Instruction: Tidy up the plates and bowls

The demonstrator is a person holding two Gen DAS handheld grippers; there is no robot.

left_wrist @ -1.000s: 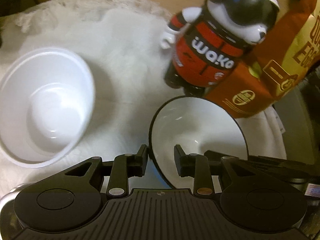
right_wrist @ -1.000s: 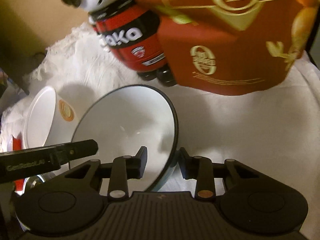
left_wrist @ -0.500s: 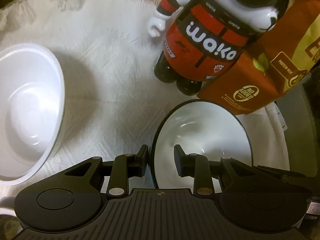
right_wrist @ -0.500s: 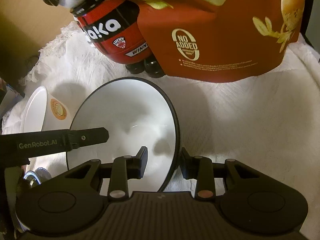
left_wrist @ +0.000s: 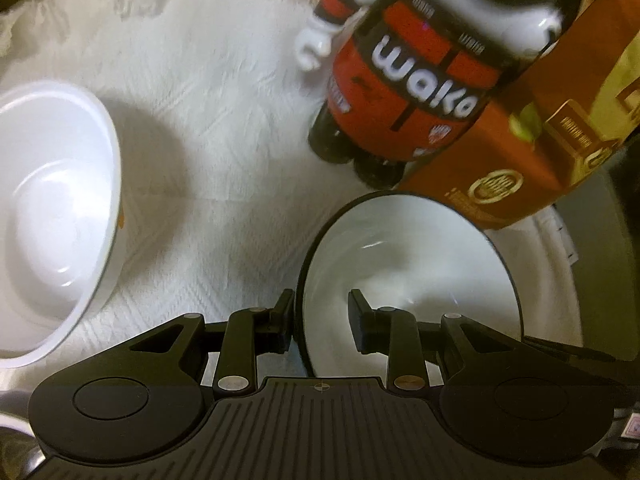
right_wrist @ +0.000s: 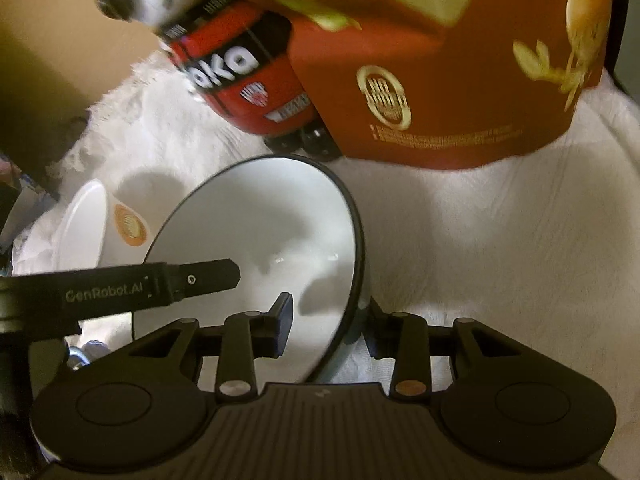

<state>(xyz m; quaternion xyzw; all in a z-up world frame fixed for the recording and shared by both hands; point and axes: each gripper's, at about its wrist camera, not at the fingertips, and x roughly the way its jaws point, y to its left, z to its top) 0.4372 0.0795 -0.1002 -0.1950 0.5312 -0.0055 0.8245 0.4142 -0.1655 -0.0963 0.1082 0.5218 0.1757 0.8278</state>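
Observation:
A white bowl with a dark rim (left_wrist: pixel 420 260) (right_wrist: pixel 260 220) sits tilted over the white cloth, held from both sides. My left gripper (left_wrist: pixel 320 320) is shut on its left rim, one finger outside and one inside. In the right wrist view, the left gripper's finger (right_wrist: pixel 192 280) reaches over the bowl. My right gripper (right_wrist: pixel 328 320) straddles the opposite rim. Its jaws are opening, and a gap shows between the inner finger and the wall. A plain white bowl (left_wrist: pixel 52 208) (right_wrist: pixel 84 224) with an orange sticker stands apart to the left.
A red and black toy figure (left_wrist: pixel 420 92) (right_wrist: pixel 248 80) and an orange-red snack bag (left_wrist: pixel 540 140) (right_wrist: pixel 440 80) stand just behind the held bowl. The white fringed cloth (left_wrist: pixel 220 100) (right_wrist: pixel 500 240) covers the surface. Something metal (left_wrist: pixel 16 452) shows at the lower left.
The toy figure and the bag loom larger and closer behind the bowl. The right gripper's fingers have spread a little around the rim. The left grip looks the same.

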